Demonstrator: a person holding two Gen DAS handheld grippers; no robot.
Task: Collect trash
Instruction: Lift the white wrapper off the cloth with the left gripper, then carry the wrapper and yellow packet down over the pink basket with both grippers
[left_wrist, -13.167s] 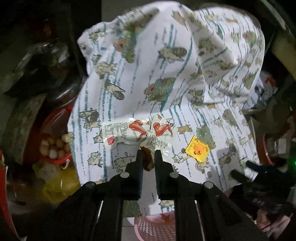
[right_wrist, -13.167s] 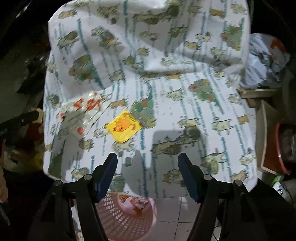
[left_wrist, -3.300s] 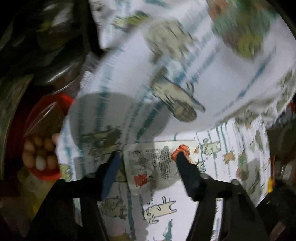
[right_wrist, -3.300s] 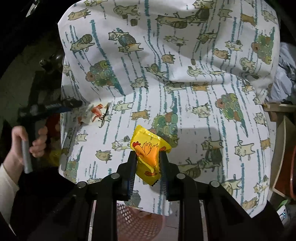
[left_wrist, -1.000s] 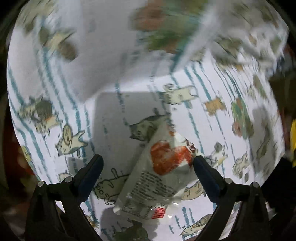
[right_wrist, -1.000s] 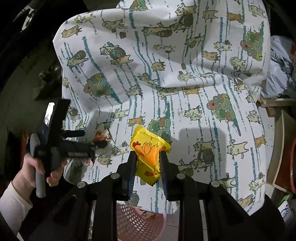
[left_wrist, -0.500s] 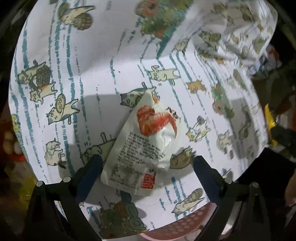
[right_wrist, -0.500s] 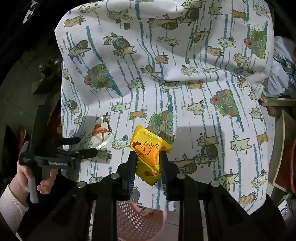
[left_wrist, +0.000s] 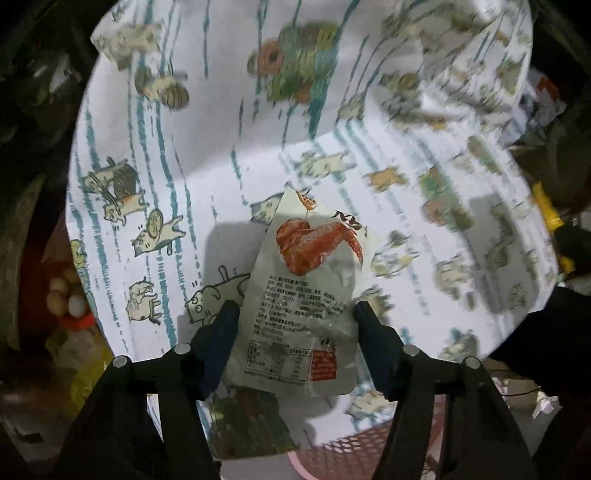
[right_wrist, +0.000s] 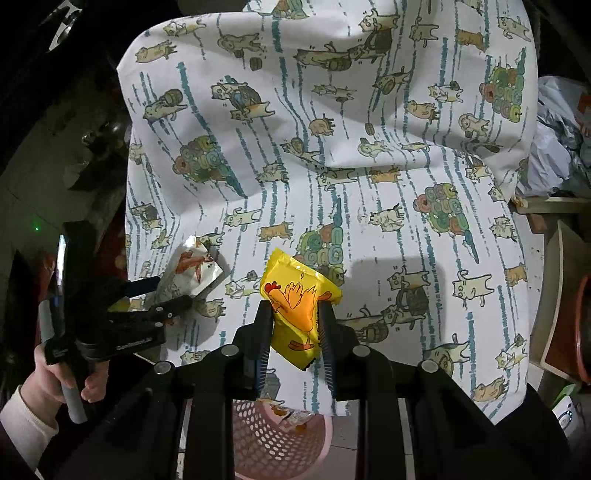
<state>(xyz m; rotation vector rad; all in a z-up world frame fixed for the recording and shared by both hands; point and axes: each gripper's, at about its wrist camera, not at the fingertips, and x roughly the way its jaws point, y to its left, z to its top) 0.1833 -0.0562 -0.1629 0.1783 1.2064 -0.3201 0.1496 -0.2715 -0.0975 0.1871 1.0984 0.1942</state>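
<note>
A white snack wrapper with a red chicken-wing picture (left_wrist: 303, 295) lies on the cat-print cloth (left_wrist: 184, 129). My left gripper (left_wrist: 293, 321) has its fingers on either side of the wrapper's lower half, touching its edges; whether it grips is unclear. The wrapper (right_wrist: 194, 269) and the left gripper (right_wrist: 168, 293) also show in the right wrist view. My right gripper (right_wrist: 293, 314) is shut on a yellow chicken-print packet (right_wrist: 299, 299), held above the cloth's front edge. A pink mesh basket (right_wrist: 280, 439) stands on the floor just below it, with wrappers inside.
The cloth covers a seat with a raised back. A red bowl of eggs (left_wrist: 66, 299) sits left of it. Crumpled grey bags (right_wrist: 557, 147) and a wooden shelf (right_wrist: 554, 236) are on the right. The basket rim (left_wrist: 354, 446) shows below the cloth edge.
My left gripper has narrowed from wide open and moved in, so its fingers now flank the white wrapper closely. The right gripper holds the yellow packet as before, nearly still.
</note>
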